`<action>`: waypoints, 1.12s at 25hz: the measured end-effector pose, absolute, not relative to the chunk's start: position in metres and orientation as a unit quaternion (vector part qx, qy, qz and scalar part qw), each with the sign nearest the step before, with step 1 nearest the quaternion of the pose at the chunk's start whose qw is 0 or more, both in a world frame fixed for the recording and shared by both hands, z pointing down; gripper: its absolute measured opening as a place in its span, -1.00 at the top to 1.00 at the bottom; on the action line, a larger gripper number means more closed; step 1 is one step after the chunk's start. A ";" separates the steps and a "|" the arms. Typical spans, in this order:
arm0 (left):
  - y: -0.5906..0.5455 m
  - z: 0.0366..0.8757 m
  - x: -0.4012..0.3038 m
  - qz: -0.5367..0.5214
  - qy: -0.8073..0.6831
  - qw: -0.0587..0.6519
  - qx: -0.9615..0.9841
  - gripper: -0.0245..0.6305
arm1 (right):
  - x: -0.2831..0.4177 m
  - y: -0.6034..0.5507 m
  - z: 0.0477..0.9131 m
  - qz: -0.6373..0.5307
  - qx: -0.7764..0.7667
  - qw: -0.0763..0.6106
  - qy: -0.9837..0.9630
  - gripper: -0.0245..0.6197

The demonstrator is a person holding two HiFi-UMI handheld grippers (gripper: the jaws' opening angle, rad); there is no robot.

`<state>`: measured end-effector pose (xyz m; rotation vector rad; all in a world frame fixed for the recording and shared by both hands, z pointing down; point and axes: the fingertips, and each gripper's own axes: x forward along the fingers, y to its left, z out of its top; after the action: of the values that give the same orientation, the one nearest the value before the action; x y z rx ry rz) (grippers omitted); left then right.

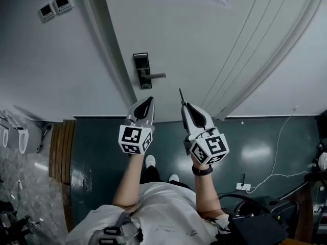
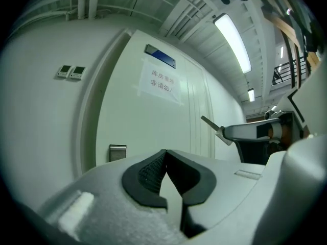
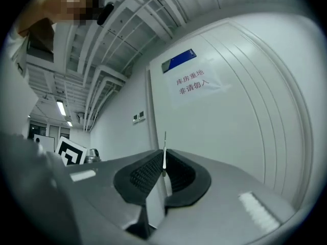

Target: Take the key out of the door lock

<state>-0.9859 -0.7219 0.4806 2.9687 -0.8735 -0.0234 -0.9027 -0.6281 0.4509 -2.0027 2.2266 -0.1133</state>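
– White door (image 1: 204, 45) up front, lock (image 1: 142, 70) on it. Where's the key (image 1: 181, 96)?
– Off the lock, pinched in the right hand-held gripper (image 1: 184, 105). Left hand-held gripper (image 1: 149, 100) is squeezed together, empty.

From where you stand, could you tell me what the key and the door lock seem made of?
The key looks like thin bare metal: a slim grey blade, seen edge-on. The door lock seems dark metal, its lever handle a lighter satin grey; a coating cannot be excluded.

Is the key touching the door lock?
Apart. Head view shows the key, pinched in the right gripper, with bare door between it and the door lock.
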 end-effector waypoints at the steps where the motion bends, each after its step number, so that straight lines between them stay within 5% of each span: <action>1: -0.710 0.480 -0.983 -0.005 -0.280 0.017 0.960 0.92 | -0.899 -0.621 0.450 -0.031 -0.666 0.077 0.741 0.84; 14: -0.676 0.442 -1.010 -0.008 -0.275 -0.040 0.960 0.92 | -0.901 -0.613 0.409 0.031 -0.683 0.085 0.725 0.84; 28: -0.733 0.436 -1.081 -0.033 -0.281 -0.019 0.959 0.92 | -0.981 -0.669 0.405 0.059 -0.686 0.027 0.725 0.84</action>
<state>-1.0813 -0.7330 0.4364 3.0504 -0.8923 -0.1052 -0.9807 -0.6688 0.4049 -2.1172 2.2389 0.1828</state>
